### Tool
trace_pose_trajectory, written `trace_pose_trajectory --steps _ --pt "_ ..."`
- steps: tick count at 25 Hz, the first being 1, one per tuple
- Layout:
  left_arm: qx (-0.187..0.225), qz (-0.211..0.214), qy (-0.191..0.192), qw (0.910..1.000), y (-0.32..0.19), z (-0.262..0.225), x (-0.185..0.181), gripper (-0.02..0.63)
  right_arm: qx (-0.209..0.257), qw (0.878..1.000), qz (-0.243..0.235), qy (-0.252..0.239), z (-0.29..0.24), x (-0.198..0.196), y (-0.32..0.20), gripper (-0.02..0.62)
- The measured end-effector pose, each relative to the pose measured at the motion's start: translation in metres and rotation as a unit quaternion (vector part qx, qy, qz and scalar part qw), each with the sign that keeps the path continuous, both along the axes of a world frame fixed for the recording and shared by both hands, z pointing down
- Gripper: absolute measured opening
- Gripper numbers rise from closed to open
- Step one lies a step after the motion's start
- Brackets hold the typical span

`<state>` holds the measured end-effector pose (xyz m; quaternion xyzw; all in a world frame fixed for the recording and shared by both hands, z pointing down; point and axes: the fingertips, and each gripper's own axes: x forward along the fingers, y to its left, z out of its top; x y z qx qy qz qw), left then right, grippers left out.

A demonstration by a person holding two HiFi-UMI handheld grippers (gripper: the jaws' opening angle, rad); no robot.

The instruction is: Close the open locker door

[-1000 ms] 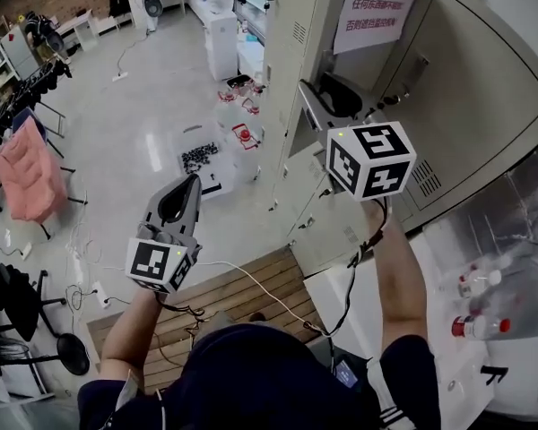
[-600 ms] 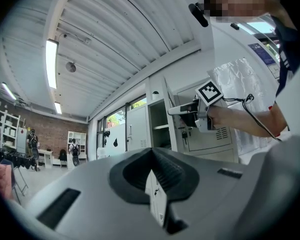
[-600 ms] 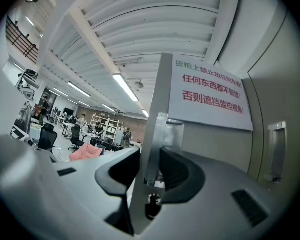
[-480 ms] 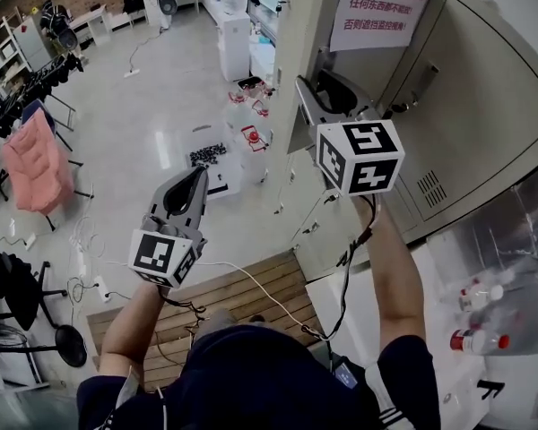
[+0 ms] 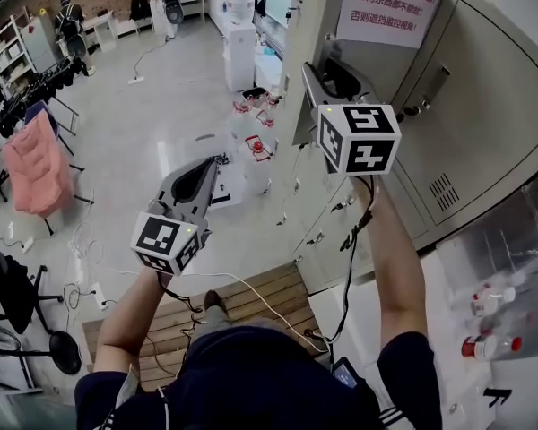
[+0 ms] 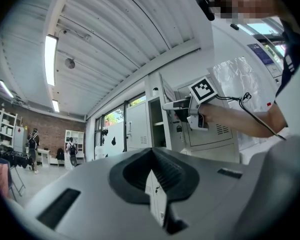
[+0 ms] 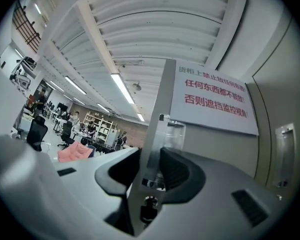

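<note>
Right gripper view: the right gripper (image 7: 151, 158) has its 2 black ribbed jaws pinched on the thin free edge of the open grey metal locker door (image 7: 159, 101). The door rises upright between the jaws and out past their tips. Just right of the door edge, a white sign with red print (image 7: 212, 101) is stuck on the pale grey metal locker bank (image 7: 220, 149).

In the head view the door stands swung out from the bank, seen edge-on and high on the cabinet front. The right gripper reaches it on a raised arm, its marker cube facing the camera. The left gripper (image 5: 208, 167) is held level, well to the left of the lockers, over the shiny grey floor (image 5: 143, 124), touching nothing.

In the left gripper view its 2 jaws are pressed together with nothing between them. They face the lockers, where the right gripper shows at the door. A slatted wooden platform (image 5: 251, 298) lies at the foot of the lockers, below the person's arms.
</note>
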<state>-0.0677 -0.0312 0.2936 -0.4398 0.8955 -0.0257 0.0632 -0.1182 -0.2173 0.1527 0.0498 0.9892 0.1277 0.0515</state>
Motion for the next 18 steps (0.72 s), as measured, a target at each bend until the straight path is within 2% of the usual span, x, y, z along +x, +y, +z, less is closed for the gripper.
trace_pose_trajectory --steps 8,13,18 --pt "-0.001 0.059 -0.013 0.9982 -0.005 0.010 -0.045 0.003 0.017 0.999 0.019 -0.045 -0.002 -0.018 -0.001 0.133" --pt "-0.006 0.102 0.001 0.9948 -0.009 0.010 -0.075 0.003 0.021 0.997 0.049 -0.048 -0.001 -0.040 -0.006 0.133" --pt "-0.007 0.137 -0.006 0.9905 -0.005 0.003 -0.113 0.003 0.027 0.995 0.087 -0.046 0.000 -0.062 -0.012 0.133"
